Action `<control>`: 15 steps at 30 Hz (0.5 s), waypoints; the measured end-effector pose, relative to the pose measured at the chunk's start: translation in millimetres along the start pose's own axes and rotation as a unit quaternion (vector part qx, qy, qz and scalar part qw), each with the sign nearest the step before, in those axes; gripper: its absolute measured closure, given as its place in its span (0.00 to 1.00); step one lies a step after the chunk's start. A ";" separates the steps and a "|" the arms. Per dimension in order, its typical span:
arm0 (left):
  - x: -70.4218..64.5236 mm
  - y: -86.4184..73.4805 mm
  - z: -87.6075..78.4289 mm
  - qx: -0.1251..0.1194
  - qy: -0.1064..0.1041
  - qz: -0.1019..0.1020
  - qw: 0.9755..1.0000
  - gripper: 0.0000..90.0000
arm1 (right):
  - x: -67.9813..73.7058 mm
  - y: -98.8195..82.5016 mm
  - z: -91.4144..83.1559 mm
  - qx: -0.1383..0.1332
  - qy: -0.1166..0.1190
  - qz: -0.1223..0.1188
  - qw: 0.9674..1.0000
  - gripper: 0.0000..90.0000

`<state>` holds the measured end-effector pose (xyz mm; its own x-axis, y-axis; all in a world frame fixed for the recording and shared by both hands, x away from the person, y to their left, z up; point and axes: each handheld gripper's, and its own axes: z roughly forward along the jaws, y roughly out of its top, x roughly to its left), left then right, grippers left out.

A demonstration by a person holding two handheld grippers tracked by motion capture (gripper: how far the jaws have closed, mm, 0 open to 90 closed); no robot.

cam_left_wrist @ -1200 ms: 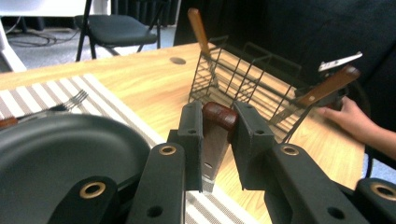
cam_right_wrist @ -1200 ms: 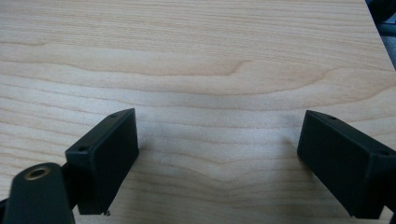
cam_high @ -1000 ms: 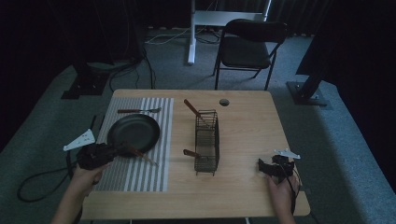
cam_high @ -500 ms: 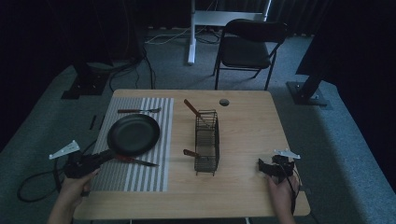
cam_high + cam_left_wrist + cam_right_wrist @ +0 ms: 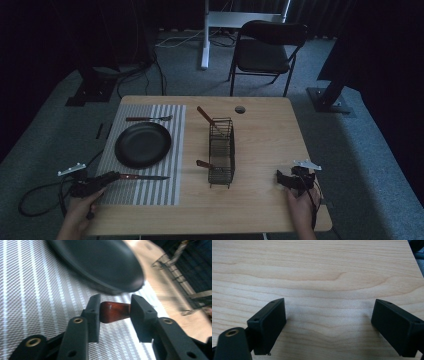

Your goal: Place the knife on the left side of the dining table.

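- Knife [image 5: 142,177] laid on the striped mat just below the plate [image 5: 143,144]; fork [image 5: 148,118] above it.
- Left tongs [image 5: 115,312] have just been opening, handle between them, ungripped.
- Right tongs [image 5: 328,325] spread, idle on the counter [image 5: 260,150].
- Utensils left in the rack [image 5: 221,151].

Left gripper [image 5: 112,176], at seven o'clock, is opening its jaws; right gripper [image 5: 281,179], at four o'clock, is resting wide open.

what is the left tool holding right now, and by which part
Nothing is gripped now: the left tool has just been opening, its jaws either side of the knife, at the end of its wooden handle, a gap showing on one side.
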<state>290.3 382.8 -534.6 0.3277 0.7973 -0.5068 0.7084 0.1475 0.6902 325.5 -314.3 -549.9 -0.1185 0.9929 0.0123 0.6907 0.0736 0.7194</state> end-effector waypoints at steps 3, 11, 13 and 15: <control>1.1 -1.5 6.3 0.005 0.023 -0.001 1.000 0.61 | 0.0 0.0 0.0 0.000 0.000 0.000 1.000 0.13; -5.0 -0.4 14.0 0.014 0.077 0.039 0.996 0.49 | -0.1 0.0 0.0 0.000 0.000 0.000 1.000 0.13; -7.3 -1.0 15.5 0.017 0.089 0.046 0.995 0.45 | 0.0 0.0 0.0 0.000 0.000 0.000 1.000 0.13; -8.8 -1.4 16.6 0.017 0.100 0.053 0.993 0.31 | 0.0 0.0 0.0 0.000 0.000 0.000 1.000 0.13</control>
<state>296.8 365.8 -539.6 0.2738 0.9082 -0.3164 0.6975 0.0390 0.7155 325.5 -314.3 -549.9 -0.1186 0.9929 0.0121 0.6906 0.0737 0.7195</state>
